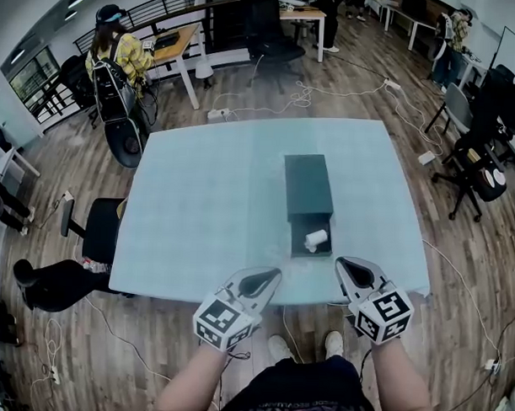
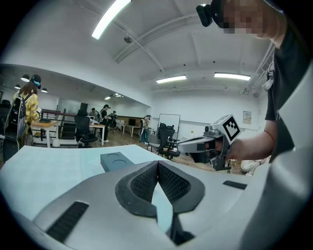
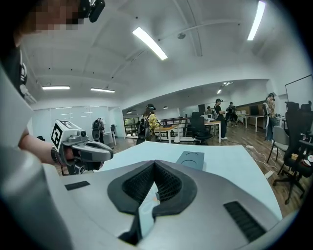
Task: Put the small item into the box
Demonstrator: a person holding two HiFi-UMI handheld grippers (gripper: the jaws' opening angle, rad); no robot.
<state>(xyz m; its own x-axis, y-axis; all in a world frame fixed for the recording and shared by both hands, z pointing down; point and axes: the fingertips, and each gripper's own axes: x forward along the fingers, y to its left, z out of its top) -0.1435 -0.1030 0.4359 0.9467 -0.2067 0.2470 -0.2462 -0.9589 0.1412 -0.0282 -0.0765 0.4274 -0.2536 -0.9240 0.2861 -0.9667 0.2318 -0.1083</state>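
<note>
Box (image 1: 308, 187) holds small white item (image 1: 315, 239) in its open end.

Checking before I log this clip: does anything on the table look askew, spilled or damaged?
Nothing stands out. The dark box sits square on the table, the small white item lying inside its open near end. Nothing is spilled or visibly damaged. The left gripper and right gripper are shut and empty.

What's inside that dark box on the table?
A small white roll lies in the open near end of the dark box. The lid covers the rest, so anything under it is hidden.
</note>
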